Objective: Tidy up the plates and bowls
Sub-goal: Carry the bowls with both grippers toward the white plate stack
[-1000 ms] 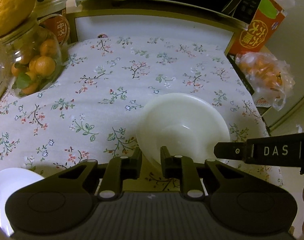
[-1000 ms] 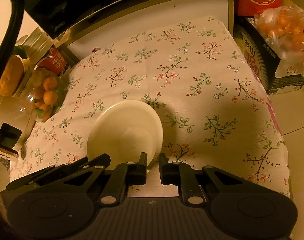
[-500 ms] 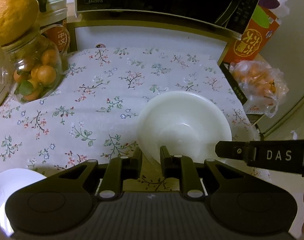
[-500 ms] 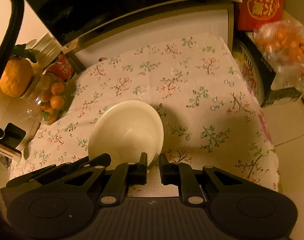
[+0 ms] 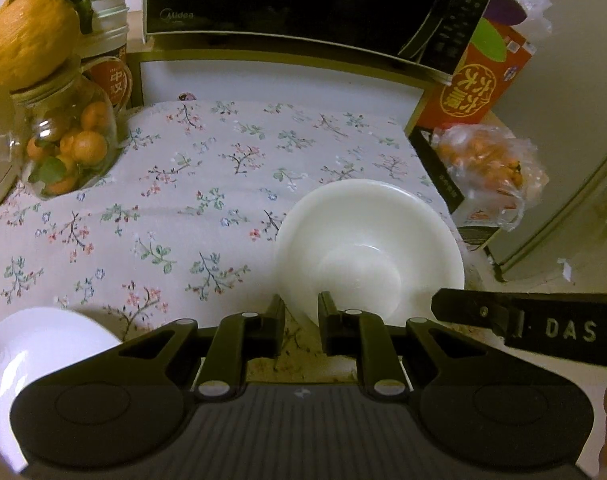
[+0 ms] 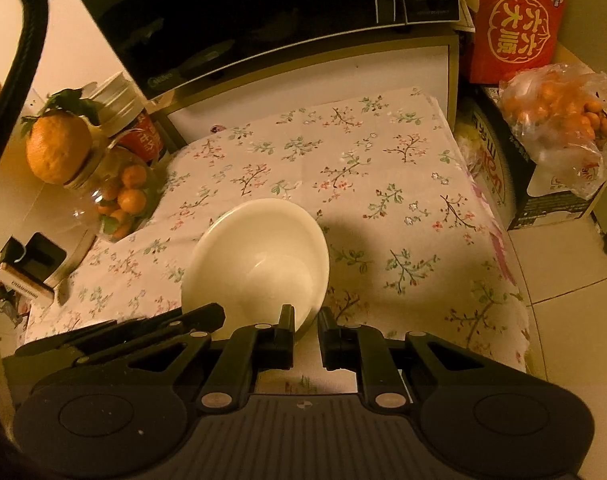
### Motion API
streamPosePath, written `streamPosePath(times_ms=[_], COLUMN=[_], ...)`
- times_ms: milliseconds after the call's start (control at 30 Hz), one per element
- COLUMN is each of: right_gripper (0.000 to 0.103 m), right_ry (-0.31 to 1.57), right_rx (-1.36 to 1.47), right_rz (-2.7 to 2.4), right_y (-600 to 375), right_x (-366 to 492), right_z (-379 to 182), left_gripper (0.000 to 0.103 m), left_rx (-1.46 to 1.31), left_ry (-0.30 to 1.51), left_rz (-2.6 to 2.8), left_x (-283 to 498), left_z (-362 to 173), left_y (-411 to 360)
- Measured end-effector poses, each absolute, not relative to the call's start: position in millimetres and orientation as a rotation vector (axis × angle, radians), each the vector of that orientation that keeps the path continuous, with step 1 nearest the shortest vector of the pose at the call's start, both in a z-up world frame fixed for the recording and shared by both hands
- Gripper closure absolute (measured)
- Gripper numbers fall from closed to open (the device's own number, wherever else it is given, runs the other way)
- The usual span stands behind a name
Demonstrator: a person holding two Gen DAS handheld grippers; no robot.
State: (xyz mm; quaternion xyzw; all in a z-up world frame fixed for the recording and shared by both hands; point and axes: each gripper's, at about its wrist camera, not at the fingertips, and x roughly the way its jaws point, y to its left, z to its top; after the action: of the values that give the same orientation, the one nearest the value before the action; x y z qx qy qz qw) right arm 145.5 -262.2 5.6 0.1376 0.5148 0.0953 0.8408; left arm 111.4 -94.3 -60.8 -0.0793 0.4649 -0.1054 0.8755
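A white bowl (image 5: 367, 248) hangs a little above the flowered tablecloth (image 5: 183, 200) and casts a shadow on it in the right wrist view. My left gripper (image 5: 301, 314) is shut on the bowl's near rim. My right gripper (image 6: 305, 322) is shut on the rim of the same bowl (image 6: 259, 256), further round to the right. In the left wrist view the right gripper's finger (image 5: 463, 308) reaches in from the right edge. A second white dish (image 5: 35, 344) lies at the table's near left corner, partly hidden by my left gripper's body.
A glass jar of small oranges (image 5: 63, 152) with a large citrus fruit (image 5: 31, 48) on its lid stands at the left. A black microwave (image 5: 303, 0) is at the back. A red box (image 5: 479, 88) and a bag of oranges (image 5: 487, 164) sit right of the table.
Both grippers have risen with the bowl held between them. The table looks further off, and more of the microwave and the citrus fruit has come into view.
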Motion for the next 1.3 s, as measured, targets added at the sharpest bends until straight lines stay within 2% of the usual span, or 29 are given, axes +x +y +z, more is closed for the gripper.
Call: streamPosePath(times_ms=[567, 1300], right_gripper=[0.091, 0.088], right_ry=[1.059, 1.102], right_rx=[0.328, 0.265], right_rz=[0.267, 0.22], right_y=[-281, -266], right_x=[97, 38], right_z=[17, 9], left_gripper=[0.088, 0.088], left_rx=[-0.196, -0.133], left_ry=[0.915, 0.967], left_rz=[-0.264, -0.302], left_x=[57, 5], left_z=[-41, -54], left_y=[-92, -98])
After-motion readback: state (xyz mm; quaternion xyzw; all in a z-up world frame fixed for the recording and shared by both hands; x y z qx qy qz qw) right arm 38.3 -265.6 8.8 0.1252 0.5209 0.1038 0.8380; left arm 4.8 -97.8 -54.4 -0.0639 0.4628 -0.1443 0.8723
